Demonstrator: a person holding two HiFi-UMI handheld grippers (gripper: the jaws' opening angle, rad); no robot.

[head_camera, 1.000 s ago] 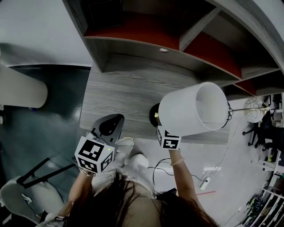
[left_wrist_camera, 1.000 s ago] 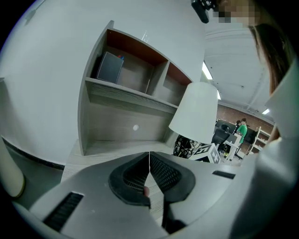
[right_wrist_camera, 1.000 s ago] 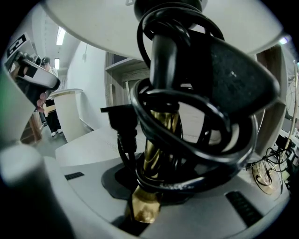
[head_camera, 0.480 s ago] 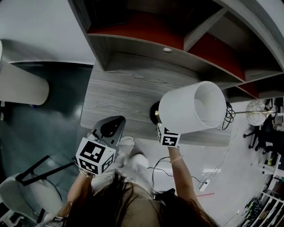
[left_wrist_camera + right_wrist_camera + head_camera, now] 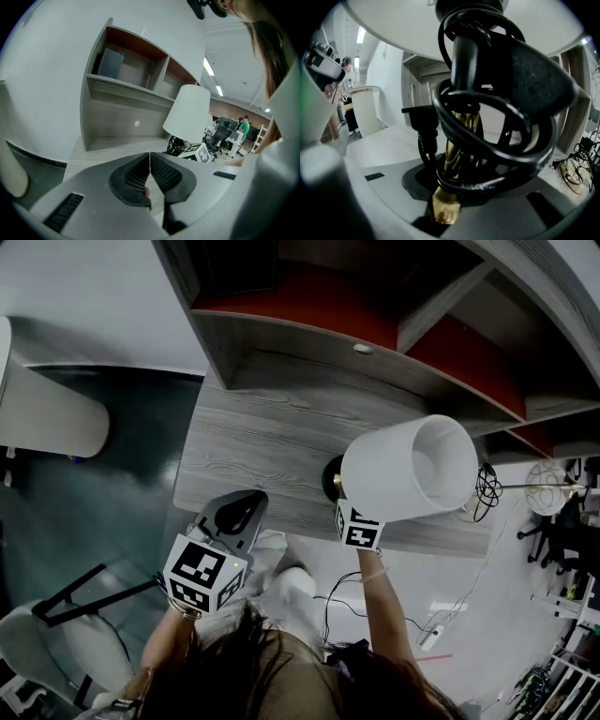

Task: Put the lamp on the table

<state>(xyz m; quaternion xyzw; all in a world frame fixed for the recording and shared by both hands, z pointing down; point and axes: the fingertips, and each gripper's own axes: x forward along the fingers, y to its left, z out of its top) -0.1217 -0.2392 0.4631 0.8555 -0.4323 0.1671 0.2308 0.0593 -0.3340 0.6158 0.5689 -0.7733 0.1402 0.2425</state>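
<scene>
Lamp [image 5: 410, 470] hangs tilted over the table's [image 5: 253, 442] near edge, its brass stem [image 5: 457, 140] and coiled cord [image 5: 487, 112] clamped in the right gripper [image 5: 450, 197]. Left gripper [image 5: 150, 176] hovers near left, jaws together, empty. Placing seems in hand: next, stand its base flat, then release.

No readable text, labels, brands or numbers visible.

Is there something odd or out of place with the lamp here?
The lamp has its black cord wound in loose loops round the brass stem, with the plug hanging free and not plugged in. The right tongs grip that stem among the loops. Nothing looks spilled or broken.
</scene>
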